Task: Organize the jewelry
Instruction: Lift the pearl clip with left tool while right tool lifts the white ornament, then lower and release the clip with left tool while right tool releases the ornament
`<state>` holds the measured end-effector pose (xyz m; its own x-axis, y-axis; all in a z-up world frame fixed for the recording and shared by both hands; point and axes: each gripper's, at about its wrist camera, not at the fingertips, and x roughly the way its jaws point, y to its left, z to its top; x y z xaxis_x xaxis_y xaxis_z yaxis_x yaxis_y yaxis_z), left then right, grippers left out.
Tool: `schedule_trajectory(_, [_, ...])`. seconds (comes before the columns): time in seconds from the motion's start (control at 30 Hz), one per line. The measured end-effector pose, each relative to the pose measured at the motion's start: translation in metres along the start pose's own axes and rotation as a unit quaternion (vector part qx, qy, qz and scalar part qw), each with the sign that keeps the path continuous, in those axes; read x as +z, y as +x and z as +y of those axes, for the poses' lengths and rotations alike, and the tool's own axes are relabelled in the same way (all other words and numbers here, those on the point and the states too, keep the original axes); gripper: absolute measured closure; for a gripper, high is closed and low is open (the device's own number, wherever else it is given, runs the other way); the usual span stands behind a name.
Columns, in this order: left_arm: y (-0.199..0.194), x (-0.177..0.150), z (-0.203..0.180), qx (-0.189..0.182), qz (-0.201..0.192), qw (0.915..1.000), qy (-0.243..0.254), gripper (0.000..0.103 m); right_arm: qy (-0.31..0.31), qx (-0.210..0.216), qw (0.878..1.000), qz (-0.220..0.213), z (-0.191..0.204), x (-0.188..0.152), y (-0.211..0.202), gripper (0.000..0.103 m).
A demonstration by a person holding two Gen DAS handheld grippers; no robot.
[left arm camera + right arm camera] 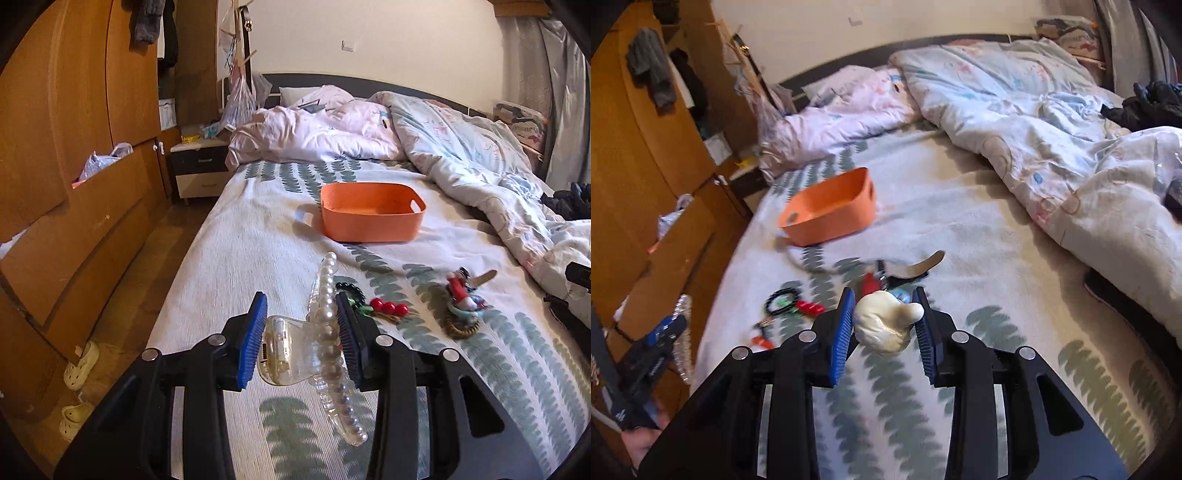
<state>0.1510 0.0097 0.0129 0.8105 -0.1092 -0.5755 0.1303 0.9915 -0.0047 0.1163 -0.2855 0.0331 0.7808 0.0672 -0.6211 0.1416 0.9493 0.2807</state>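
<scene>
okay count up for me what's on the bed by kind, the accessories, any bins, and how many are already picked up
Held in a tool: 2, the pearl hair claw in the left tool and the white figure charm in the right tool.
Loose accessories: 2, the cherry hair tie and the black hair tie.
Bins: 1, the orange bin.
Total: 5.

Your left wrist view sits low over bed foot, facing orange basket point(371, 212) straight ahead. Your right wrist view tilts, basket point(827, 208) ahead-left, farther off. Both share basket.
</scene>
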Motion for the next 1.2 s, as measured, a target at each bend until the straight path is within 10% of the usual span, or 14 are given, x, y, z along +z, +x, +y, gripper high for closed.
schedule_trajectory(0.67, [-0.074, -0.097, -0.016, 0.025, 0.032, 0.9992, -0.004, 0.064, -0.027, 0.043, 0.999, 0.013, 0.040, -0.140, -0.084, 0.070])
schedule_trajectory(1.2, [-0.058, -0.137, -0.019, 0.051, 0.074, 0.9959, 0.010, 0.064, -0.043, 0.023, 0.997, 0.064, 0.039, -0.181, -0.060, 0.070])
